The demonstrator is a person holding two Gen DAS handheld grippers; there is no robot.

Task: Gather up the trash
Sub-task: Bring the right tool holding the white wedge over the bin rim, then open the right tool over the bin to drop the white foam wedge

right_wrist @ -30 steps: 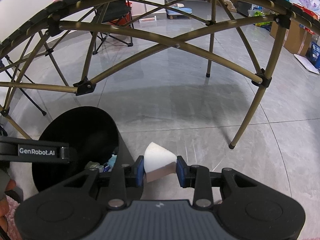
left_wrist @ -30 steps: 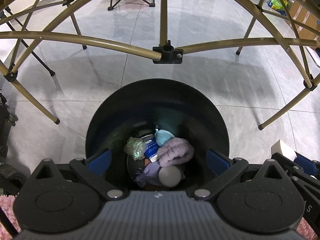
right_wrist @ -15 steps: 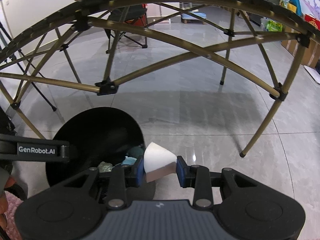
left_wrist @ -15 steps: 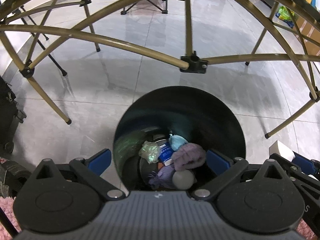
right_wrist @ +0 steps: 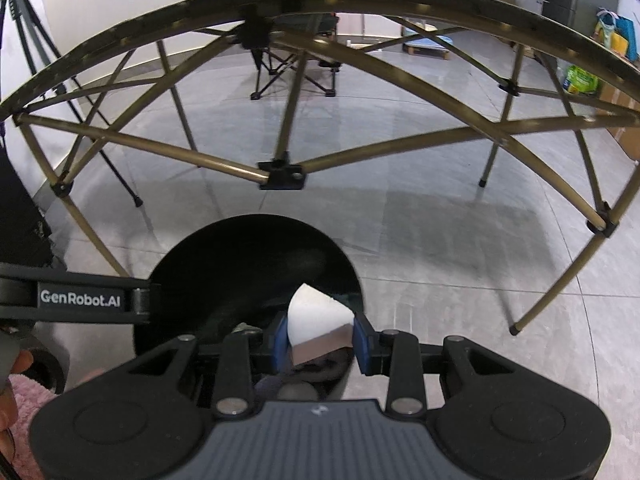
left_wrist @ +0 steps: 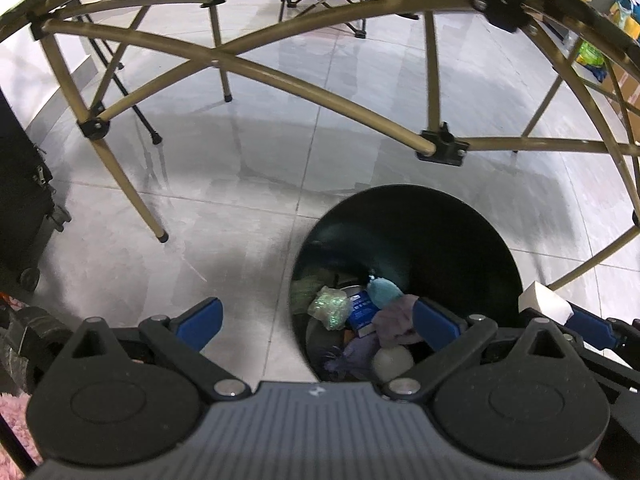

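Right gripper (right_wrist: 320,340) now over bin (right_wrist: 200,264)

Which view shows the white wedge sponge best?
Right wrist: the white wedge-shaped sponge sits centred, clamped in the right tool over the black round bin. Left wrist shows only its corner at frame edge.

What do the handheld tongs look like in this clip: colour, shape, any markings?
Both match: the left tongs and right tongs have black linkage arms with silver pivot bolts, blue finger pads and a ribbed grey housing. White "GenRobot.AI" lettering marks the left one's side.
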